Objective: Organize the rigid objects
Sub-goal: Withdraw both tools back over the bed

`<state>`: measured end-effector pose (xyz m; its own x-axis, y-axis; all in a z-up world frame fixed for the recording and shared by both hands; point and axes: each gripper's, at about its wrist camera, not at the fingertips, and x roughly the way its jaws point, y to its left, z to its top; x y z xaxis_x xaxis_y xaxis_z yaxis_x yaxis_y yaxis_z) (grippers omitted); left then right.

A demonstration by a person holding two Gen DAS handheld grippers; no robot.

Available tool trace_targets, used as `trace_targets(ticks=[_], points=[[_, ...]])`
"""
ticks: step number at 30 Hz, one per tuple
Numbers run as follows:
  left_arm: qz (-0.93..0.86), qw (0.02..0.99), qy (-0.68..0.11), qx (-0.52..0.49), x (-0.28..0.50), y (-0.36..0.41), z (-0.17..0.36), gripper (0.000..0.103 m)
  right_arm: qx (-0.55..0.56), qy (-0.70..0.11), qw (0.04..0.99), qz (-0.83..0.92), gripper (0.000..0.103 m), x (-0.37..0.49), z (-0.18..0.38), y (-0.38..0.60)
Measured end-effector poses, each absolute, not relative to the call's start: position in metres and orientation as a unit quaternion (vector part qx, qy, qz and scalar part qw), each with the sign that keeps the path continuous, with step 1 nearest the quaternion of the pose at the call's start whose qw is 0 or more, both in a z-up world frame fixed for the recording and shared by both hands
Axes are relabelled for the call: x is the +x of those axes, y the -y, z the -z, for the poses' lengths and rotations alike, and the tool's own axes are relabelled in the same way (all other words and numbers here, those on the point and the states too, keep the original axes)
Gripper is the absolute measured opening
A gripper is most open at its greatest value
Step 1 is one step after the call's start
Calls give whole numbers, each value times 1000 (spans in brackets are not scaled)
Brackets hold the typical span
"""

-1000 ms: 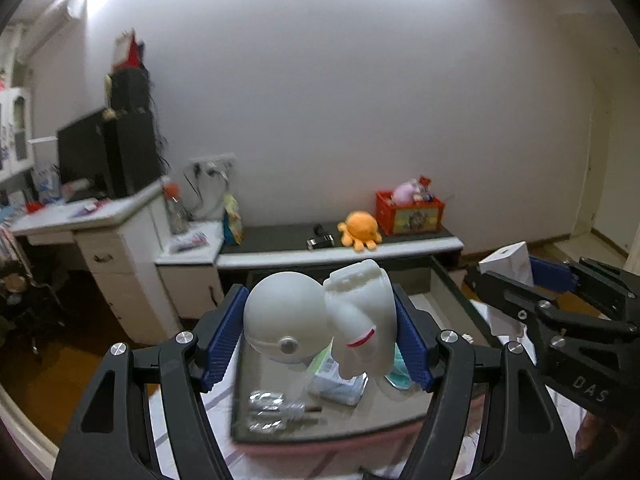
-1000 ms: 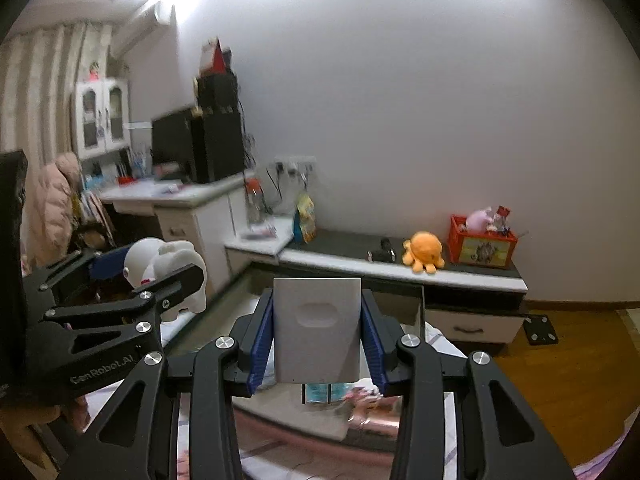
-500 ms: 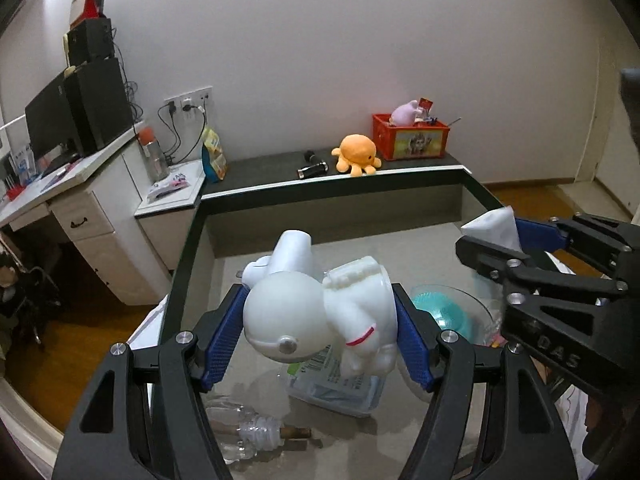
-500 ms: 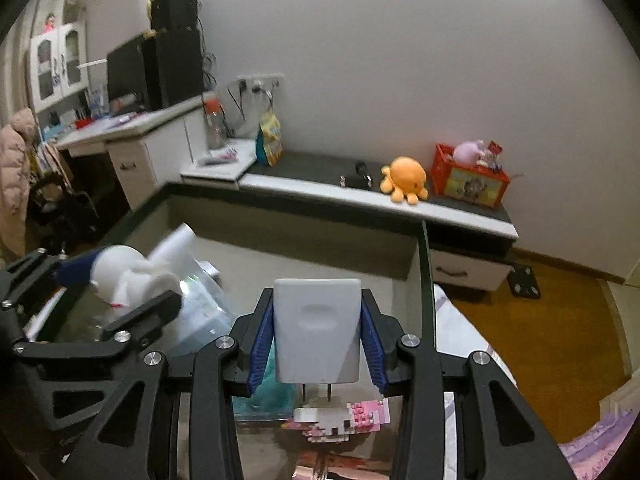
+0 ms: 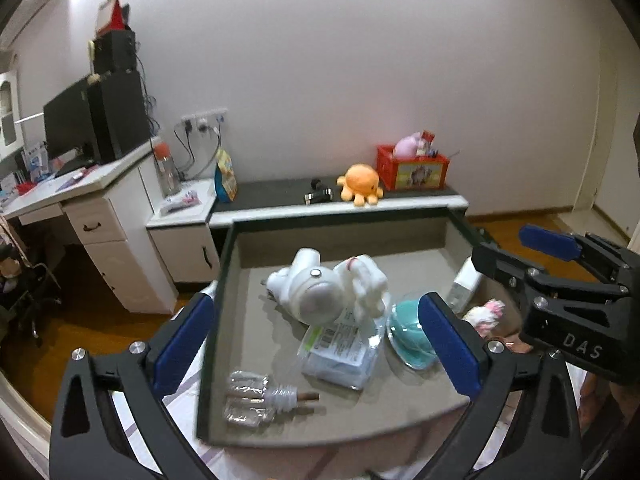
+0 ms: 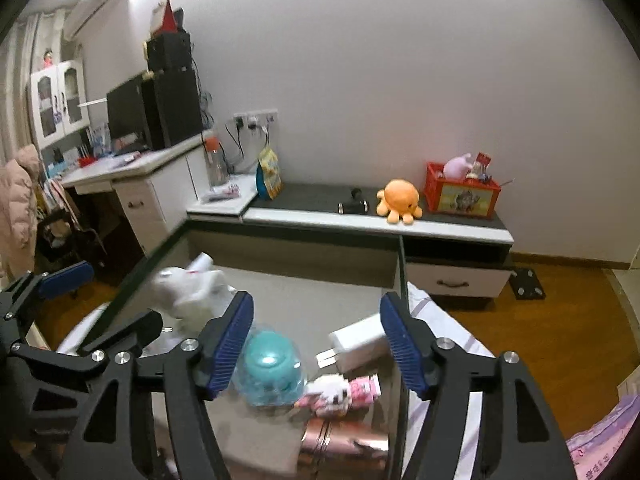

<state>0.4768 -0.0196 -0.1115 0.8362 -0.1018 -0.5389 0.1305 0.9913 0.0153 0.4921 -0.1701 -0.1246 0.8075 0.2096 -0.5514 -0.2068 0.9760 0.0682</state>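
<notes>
left gripper [image 5: 316, 344] gaping wide, gripping nothing | right gripper [image 6: 318, 344] gaping wide, gripping nothing | white toy [image 5: 328, 292] lying in tray [image 5: 240, 320] | charger [image 6: 356, 338] lying by tray's right wall

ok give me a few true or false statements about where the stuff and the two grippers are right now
1. The left hand-held gripper is open and holds nothing. True.
2. The white plastic astronaut figure lies inside the grey shallow tray. True.
3. The right hand-held gripper is clamped on the white rectangular charger block. False: its jaws are apart and the charger lies in the tray by the right wall.
4. The clear plastic bottle stands upright. False: it lies on its side near the tray's front left corner.
5. The orange plush octopus sits in the tray. False: it is on the dark-topped low cabinet behind.
</notes>
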Motion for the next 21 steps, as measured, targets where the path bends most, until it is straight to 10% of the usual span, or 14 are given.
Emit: trace_targets(ticks=[11,21], points=[[51,981,-188,13,340,-3,58,103,27,-192,969,-150,103,352,68,169],[42,991,-124,-5,221,-9,61,103,14,-134,983,-125,103,235,73,165]])
